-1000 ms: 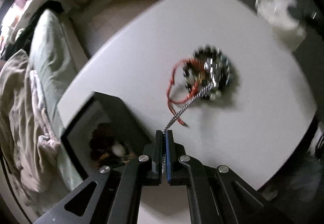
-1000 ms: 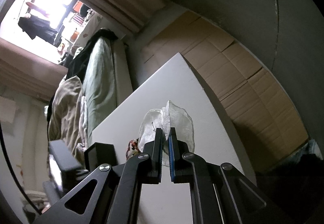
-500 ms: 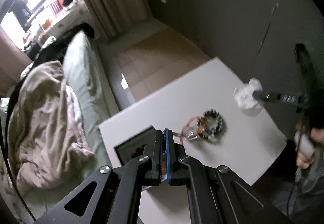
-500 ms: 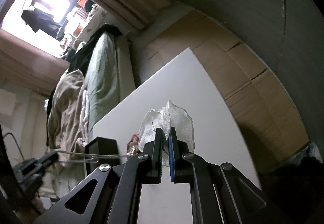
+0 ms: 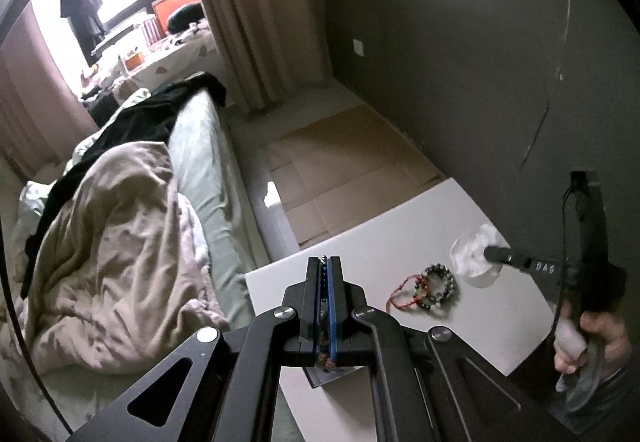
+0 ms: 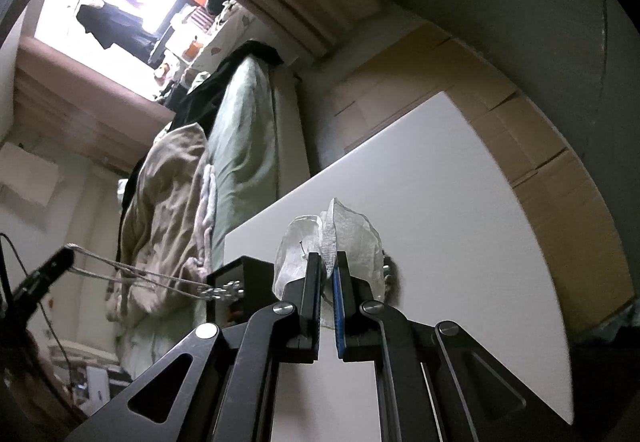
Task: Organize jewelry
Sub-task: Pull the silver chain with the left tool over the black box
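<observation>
We are holding up a silver chain [image 6: 132,274] with our left gripper [image 5: 325,266]. Its fingers [image 5: 314,294] are pinching the top of the chain tight, and in the right camera the chain is hanging down into the black box [image 6: 244,282] at the near corner of the white table [image 5: 384,238]. We think we are lifting it high so the long chain can drop neatly into the box. Our right gripper [image 6: 328,274] is pinching a thin white pouch [image 6: 352,238] between its fingers [image 6: 314,282], holding it just above the table, likely so it is open and ready for more jewelry. A bead bracelet [image 5: 440,284] and a red string bracelet [image 5: 402,294] are lying together on the table, just beside the pouch, waiting to be put away.
</observation>
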### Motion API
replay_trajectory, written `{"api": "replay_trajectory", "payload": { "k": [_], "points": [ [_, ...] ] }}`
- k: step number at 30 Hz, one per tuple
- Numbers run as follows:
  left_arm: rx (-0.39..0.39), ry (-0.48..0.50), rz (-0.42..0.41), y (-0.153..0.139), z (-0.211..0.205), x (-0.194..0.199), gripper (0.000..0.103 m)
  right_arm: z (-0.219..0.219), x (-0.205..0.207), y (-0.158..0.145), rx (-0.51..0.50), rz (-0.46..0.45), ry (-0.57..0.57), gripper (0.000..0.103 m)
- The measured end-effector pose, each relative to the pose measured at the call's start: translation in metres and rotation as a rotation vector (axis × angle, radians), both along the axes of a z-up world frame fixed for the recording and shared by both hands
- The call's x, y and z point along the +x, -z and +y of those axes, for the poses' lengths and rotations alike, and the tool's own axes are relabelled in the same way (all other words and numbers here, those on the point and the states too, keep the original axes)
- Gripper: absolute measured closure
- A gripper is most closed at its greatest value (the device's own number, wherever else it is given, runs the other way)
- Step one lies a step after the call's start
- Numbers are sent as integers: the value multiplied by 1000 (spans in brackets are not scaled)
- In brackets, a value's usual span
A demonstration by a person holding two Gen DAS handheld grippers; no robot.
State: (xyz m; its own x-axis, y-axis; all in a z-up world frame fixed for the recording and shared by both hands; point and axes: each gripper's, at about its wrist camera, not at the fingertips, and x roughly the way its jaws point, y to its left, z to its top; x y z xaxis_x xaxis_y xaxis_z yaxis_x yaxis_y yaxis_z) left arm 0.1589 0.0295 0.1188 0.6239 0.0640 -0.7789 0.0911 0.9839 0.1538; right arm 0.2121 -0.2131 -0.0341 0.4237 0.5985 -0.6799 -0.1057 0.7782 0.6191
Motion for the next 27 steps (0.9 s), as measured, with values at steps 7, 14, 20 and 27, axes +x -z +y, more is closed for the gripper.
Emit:
{"api": "replay_trajectory", "payload": {
  "k": [7,14,20,27],
  "points": [
    [-7,-2,12,5,9,-2,101,16,2,1,-11,0,-31,96],
    [-44,-18,53,34,17,-2,101,25,0,-1,-24,-14,-61,96],
    [-77,-32,64,53,21,-2,101,29,0,2,-47,-11,-68,96],
    [-136,-72,59,79,31,2,101,34,0,4,-77,-5,-63,96]
  ]
}}
